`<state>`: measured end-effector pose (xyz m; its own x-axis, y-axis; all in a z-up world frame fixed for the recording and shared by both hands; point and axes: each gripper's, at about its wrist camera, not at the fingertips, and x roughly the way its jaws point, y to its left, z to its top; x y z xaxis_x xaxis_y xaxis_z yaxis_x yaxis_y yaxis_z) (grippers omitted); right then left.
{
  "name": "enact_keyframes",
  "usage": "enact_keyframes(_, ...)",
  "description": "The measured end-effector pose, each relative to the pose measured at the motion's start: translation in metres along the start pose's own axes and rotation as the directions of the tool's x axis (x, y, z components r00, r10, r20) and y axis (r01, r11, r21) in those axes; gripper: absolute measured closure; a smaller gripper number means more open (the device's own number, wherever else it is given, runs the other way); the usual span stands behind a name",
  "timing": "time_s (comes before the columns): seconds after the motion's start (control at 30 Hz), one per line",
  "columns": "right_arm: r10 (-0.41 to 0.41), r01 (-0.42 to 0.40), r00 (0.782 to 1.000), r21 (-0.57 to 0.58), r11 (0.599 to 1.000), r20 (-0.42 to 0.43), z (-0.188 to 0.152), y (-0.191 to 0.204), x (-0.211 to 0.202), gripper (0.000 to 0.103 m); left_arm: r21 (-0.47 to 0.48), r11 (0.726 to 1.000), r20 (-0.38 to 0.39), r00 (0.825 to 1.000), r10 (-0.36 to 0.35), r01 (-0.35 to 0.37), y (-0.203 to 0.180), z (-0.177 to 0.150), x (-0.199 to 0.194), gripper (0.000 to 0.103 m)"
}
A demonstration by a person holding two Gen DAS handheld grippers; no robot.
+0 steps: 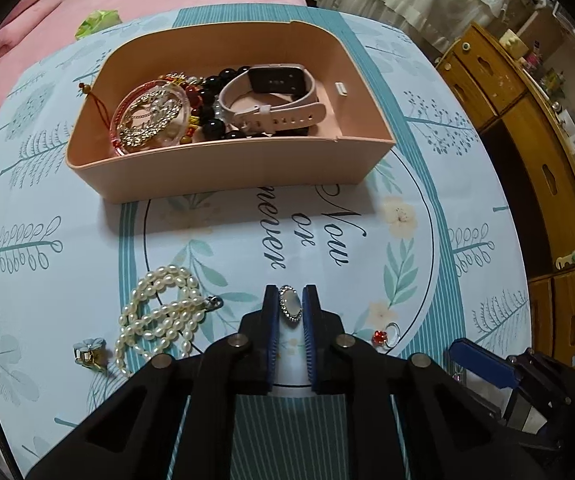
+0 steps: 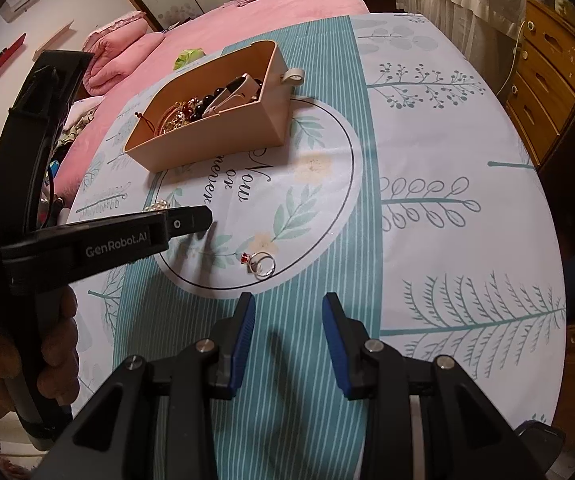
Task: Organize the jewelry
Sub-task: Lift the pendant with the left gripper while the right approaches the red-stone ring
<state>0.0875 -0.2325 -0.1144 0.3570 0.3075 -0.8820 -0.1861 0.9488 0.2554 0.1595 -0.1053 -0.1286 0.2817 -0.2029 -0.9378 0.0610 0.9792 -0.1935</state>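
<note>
Nearest my left camera, the left gripper (image 1: 290, 300) has its blue fingers (image 1: 272, 328) closed tight on an oval pearl-faced brooch (image 1: 290, 303) ringed with small stones. The piece sits upright between the tips, just over the table (image 1: 367, 272), and whether it has cleared the cloth I cannot tell.

Working outward from it: a coiled pearl necklace (image 1: 159, 308) lies just to the left with a small gold clip (image 1: 89, 354) beside it, and a ring with a red stone (image 2: 261, 264) lies to the right. Further off stands the peach storage box (image 1: 215, 168), already holding a pale smartwatch (image 1: 275, 96), dark bead bracelets (image 1: 211, 92) and a round clear case (image 1: 151, 118) of gold chains.

My right gripper (image 2: 289, 308) hovers over the striped cloth, fingers about half apart and holding nothing, with the ring just ahead of it.

I judge this as the pick-up of the brooch — grip made, carry not yet begun. Next calls for a straight lift, then a pass forward over the box's near wall and a release into the free space by the watch. The brooch is small and smooth-faced, so a tilt could let it slip.
</note>
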Motion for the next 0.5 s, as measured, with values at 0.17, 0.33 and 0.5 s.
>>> enact_keyframes(0.17,-0.001,0.001,1.0,0.001,1.0,0.002,0.001,-0.001,0.0,0.068,0.013,1.0,0.015,1.0,-0.007,0.007,-0.001,-0.002,-0.004,0.095)
enact_keyframes(0.33,0.002,-0.002,1.0,-0.012,1.0,0.004,0.003,0.001,0.0,0.068,0.019,1.0,0.048,0.999,-0.011,0.01,0.003,-0.005,-0.022,0.095)
enact_keyframes(0.5,0.026,-0.025,1.0,-0.04,0.999,0.015,0.009,0.009,0.001,0.068,0.012,0.999,0.064,0.997,-0.036,0.035,0.012,-0.007,-0.033,0.095)
